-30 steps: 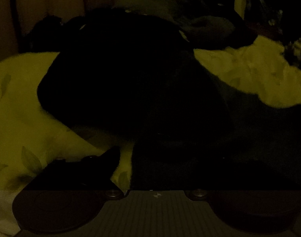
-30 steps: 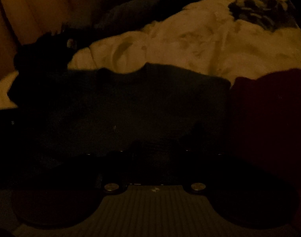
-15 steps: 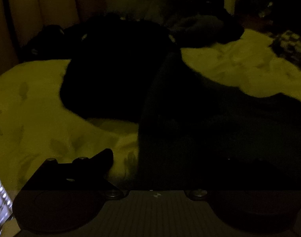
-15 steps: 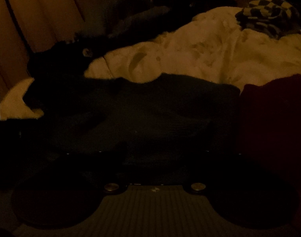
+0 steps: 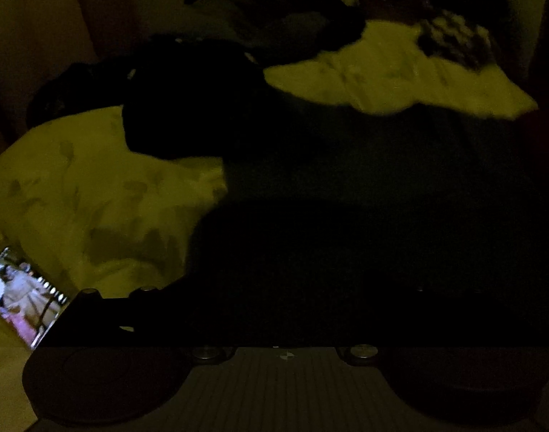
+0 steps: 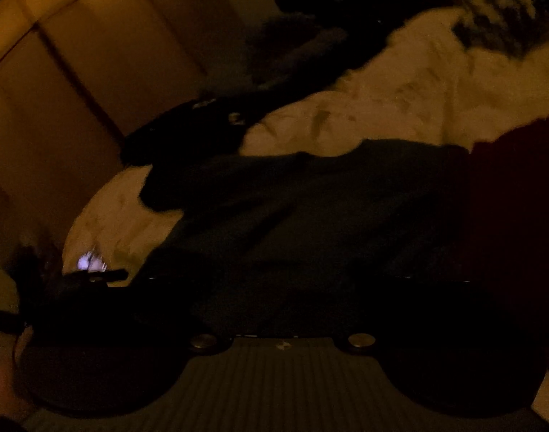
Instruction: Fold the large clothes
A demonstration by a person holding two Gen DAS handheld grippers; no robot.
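The room is very dark. A large dark garment [image 5: 346, 187] lies spread flat on a pale bedcover [image 5: 94, 187]; it also shows in the right wrist view [image 6: 310, 208]. A blacker garment [image 5: 188, 108] lies bunched at its far left. My left gripper [image 5: 285, 309] hangs over the garment's near edge; its fingers are lost in the dark. My right gripper [image 6: 285, 298] is also over the near edge, fingers not discernible. A dark red cloth [image 6: 512, 194] lies to the right.
A lit phone screen [image 5: 22, 295] lies on the bedcover at the near left, also a glow in the right wrist view [image 6: 90, 262]. A checkered cloth [image 5: 450, 39] sits far right. Curtains [image 6: 76, 72] hang behind the bed, with more dark clothes [image 5: 260, 18].
Both cameras have pulled back and swung right, so the dark garment looks smaller and flatter. The phone screen has come into view at the left.
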